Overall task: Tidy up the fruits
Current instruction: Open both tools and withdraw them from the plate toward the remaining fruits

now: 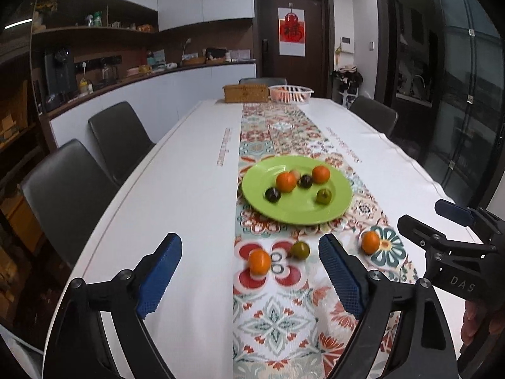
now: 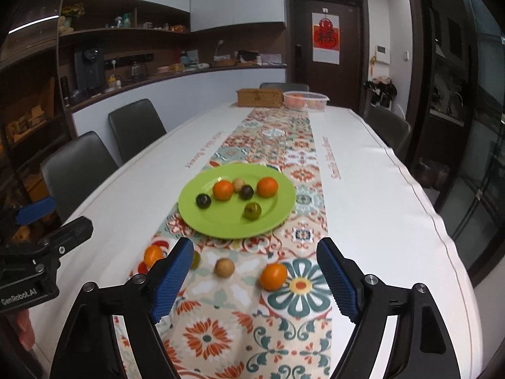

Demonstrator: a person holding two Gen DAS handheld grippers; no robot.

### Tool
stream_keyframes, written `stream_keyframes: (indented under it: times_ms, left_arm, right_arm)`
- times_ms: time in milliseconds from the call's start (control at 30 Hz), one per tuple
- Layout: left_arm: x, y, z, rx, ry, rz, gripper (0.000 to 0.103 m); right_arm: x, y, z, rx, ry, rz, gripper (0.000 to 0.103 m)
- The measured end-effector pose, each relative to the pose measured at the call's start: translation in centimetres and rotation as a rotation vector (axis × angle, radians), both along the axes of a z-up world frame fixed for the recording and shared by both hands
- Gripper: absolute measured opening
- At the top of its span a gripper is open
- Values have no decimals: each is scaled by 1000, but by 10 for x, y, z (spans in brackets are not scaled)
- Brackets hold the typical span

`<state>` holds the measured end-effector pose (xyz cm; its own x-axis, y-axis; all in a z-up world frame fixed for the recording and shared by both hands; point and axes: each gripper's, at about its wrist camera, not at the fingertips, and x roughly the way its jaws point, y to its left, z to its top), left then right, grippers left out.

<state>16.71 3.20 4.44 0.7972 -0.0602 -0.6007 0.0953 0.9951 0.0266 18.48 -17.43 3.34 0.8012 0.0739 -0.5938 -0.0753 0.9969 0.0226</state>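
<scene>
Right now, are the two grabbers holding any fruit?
Left gripper: open, holding nothing.
Right gripper: open, holding nothing.

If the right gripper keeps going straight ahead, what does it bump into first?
Probably the tan fruit on the runner, lying between the open right gripper fingers. The orange sits beside it; depth is hard to judge.

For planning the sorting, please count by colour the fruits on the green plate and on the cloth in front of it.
Orange fruits: 4
Dark fruits: 2
Green fruits: 2
Tan fruits: 2
Total: 10
</scene>
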Motion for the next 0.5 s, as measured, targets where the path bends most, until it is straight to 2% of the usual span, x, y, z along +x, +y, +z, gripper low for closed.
stream_keyframes:
  times_ms: [233, 500]
  left_arm:
    - [8, 1, -28, 12, 76, -7, 89]
    - [27, -1, -57, 67, 131, -14, 88]
  right_arm:
    - [3, -6, -25, 1, 72, -32, 81]
    - [19, -12, -54, -9, 159, -73, 81]
